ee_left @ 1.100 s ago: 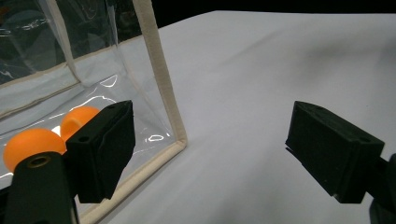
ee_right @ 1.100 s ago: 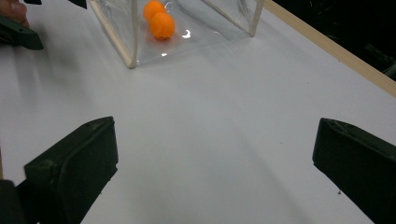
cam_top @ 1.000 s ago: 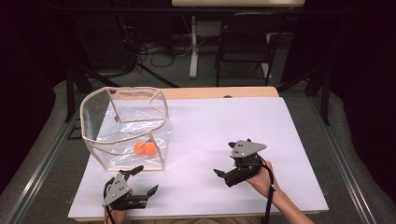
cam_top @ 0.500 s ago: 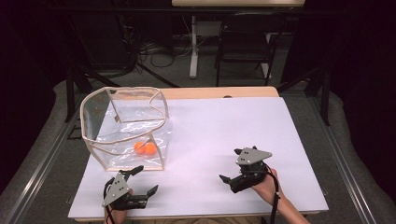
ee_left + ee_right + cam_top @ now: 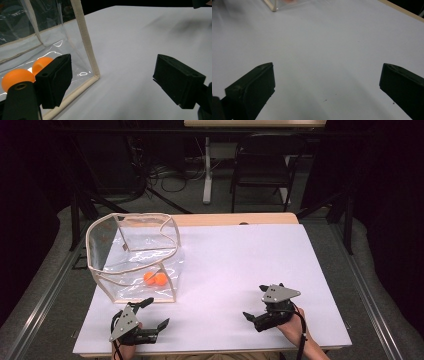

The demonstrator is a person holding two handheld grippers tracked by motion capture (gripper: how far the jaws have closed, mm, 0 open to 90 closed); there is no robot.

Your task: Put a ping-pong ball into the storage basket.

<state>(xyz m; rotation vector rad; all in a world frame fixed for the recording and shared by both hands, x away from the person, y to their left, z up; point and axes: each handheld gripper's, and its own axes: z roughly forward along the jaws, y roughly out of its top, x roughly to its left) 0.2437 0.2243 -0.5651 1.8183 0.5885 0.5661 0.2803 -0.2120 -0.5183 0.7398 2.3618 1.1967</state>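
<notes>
glossy clear plastic bag (image 5: 134,255), cloth-edged; matt white table cover (image 5: 240,265); smooth orange balls (image 5: 155,278).

High view overhead, facing forward; tongs cameras low, close; all share white tabletop (image 5: 235,270).

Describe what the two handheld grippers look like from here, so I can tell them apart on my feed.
Both match: the left gripper and right gripper are black bodies, each topped by a grey three-cornered plate with small dark holes, ending in two blocky black jaws with screw holes. A black cable trails from the right one along the forearm. No sleeves are visible at the wrists.
</notes>
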